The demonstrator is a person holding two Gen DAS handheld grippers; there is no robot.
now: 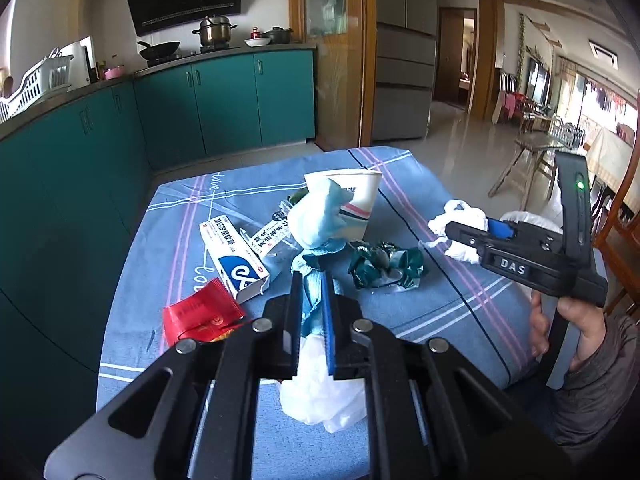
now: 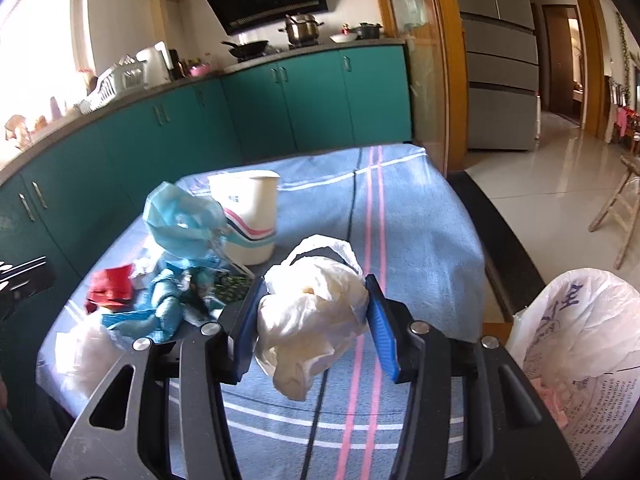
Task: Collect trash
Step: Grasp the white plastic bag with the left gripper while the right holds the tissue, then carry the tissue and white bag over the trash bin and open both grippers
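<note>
The blue striped cloth-covered table (image 1: 400,312) still carries most of the litter, so the collecting looks only begun. Taking the white paper cup with pink and teal stripes (image 1: 360,204) as the landmark: it stands upright near the far middle of the cloth, with a crumpled pale-blue plastic sheet (image 1: 316,216) leaning against its side. A white printed plastic bag (image 2: 576,344) with its mouth open sits off the table edge, well to the right of the cup; it is probably the collection bag, and only a little seems to lie in it.

The right gripper (image 2: 312,320) is closed around a crumpled white plastic bag wad (image 2: 312,312), held nearer the camera than the cup and to its right, above the cloth. The left gripper (image 1: 312,316) has its jaws pinched narrow on a twisted teal plastic wrapper (image 1: 312,296), in front of the cup, with a white plastic scrap (image 1: 320,392) hanging below the jaws.

Left on the cloth: a white and blue ointment box (image 1: 236,256) left of the cup, a crumpled dark-green foil wrapper (image 1: 384,264) in front of it, and a red sachet (image 1: 200,316) nearest the camera.
</note>
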